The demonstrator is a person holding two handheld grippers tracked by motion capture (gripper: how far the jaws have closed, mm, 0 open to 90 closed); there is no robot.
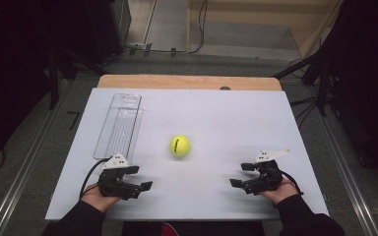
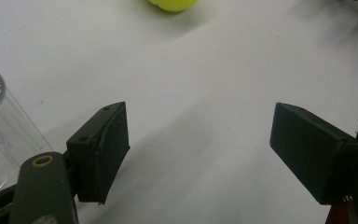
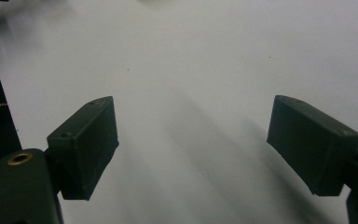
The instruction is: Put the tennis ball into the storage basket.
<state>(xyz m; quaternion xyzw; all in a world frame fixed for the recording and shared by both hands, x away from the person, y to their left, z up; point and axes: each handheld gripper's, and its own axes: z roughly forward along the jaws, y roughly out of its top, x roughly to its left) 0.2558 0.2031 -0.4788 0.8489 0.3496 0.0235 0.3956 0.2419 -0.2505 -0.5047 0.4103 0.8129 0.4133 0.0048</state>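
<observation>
The clear plastic tray (image 1: 119,125) is lying lengthwise on the white bench (image 1: 226,113), just ahead of the left gripper (image 1: 140,178) and slightly to its outer side, its near end almost touching that gripper's grey plate; in the left gripper view its transparent wall (image 2: 0,126) is showing beside the left jaw. The left gripper is resting low near the bench's front edge with its jaws standing wide apart and nothing between them, which is probably how a hand waits before reaching. Ahead of it and toward its inner side, the yellow tennis ball (image 1: 180,145) is sitting alone on the bare bench, apart from the tray and roughly midway between the two grippers, so either one could be reaching it; its lower edge (image 2: 173,3) is peeking in at the top of the left gripper view. The right gripper (image 1: 241,174) is mirroring the other, held low with its jaws spread and empty, the ball lying ahead and to its inner side. Judging from this layout, the ball looks meant for the tray.
</observation>
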